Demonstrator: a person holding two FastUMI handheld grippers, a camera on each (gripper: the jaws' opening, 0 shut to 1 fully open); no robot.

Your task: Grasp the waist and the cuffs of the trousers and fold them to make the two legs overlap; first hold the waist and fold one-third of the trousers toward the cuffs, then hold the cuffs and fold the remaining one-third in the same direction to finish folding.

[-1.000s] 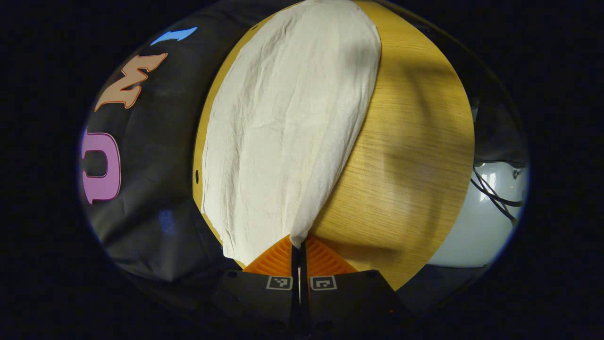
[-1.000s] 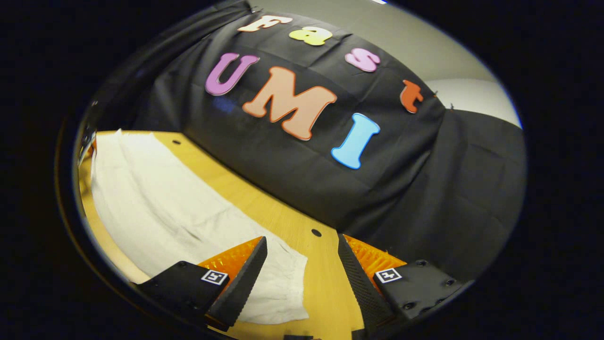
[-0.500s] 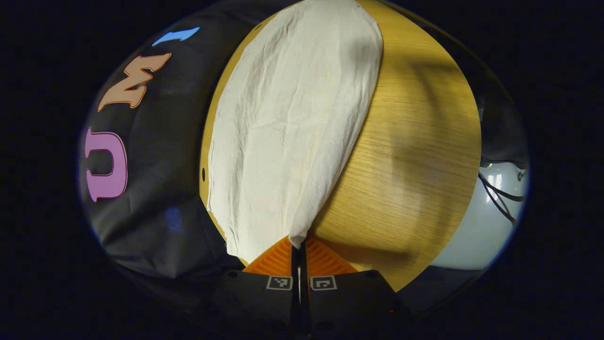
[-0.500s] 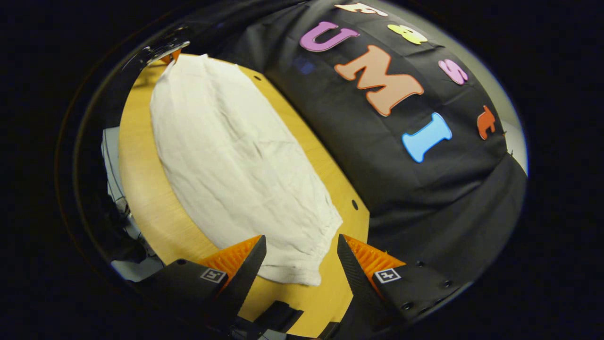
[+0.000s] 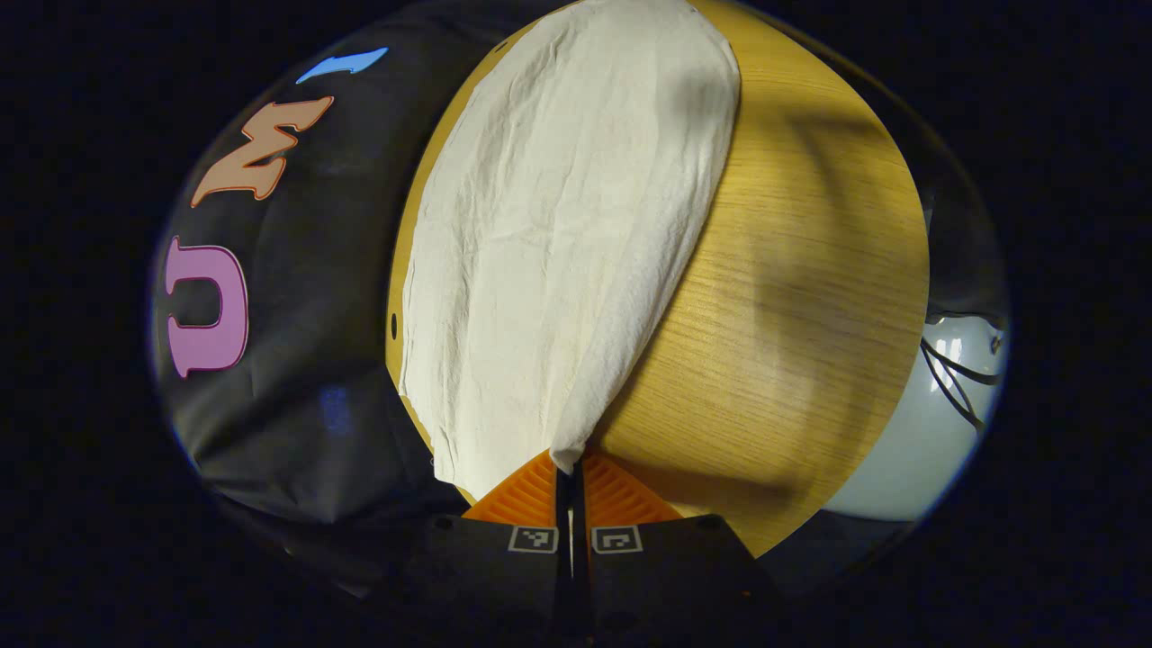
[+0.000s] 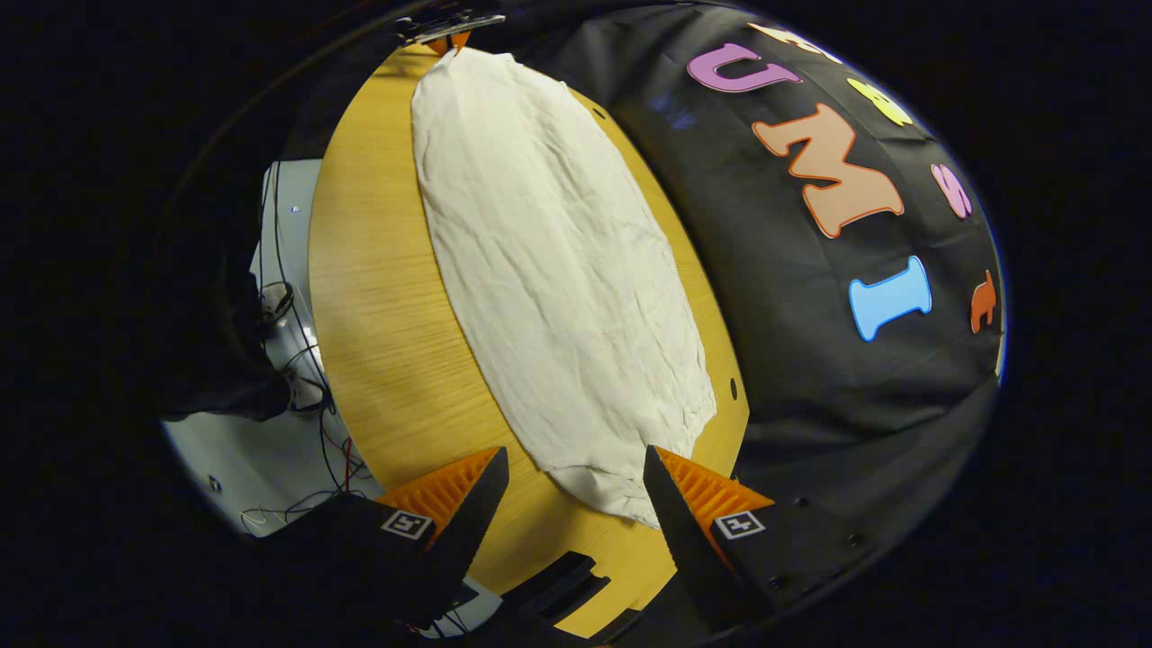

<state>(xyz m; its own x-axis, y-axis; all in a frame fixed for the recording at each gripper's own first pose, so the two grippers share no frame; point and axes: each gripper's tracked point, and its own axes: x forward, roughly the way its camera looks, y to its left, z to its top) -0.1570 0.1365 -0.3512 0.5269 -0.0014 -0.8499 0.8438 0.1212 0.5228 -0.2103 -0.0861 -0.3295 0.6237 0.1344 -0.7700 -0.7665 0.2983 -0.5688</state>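
Observation:
White trousers (image 5: 558, 243) lie stretched lengthwise on the wooden table (image 5: 792, 297). My left gripper (image 5: 569, 461) is shut on the corner of their near end, which is lifted slightly into the fingers. In the right gripper view the same trousers (image 6: 558, 270) run away from me, with their gathered end closest. My right gripper (image 6: 574, 453) hangs open over that gathered end, one finger on each side of the cloth and neither pressing it. At the far end of the trousers the other gripper (image 6: 447, 29) holds the cloth.
The table (image 6: 378, 297) reaches the black booth wall (image 6: 810, 378) on one long side. Beyond the other side is pale floor with loose cables (image 6: 288, 423). Small holes (image 6: 733, 389) dot the table edge, and a black bracket (image 6: 558, 580) sits at its near rim.
My right gripper has swung round and tilted down over the gathered end of the trousers, still open. The left gripper has kept its hold and barely shifted.

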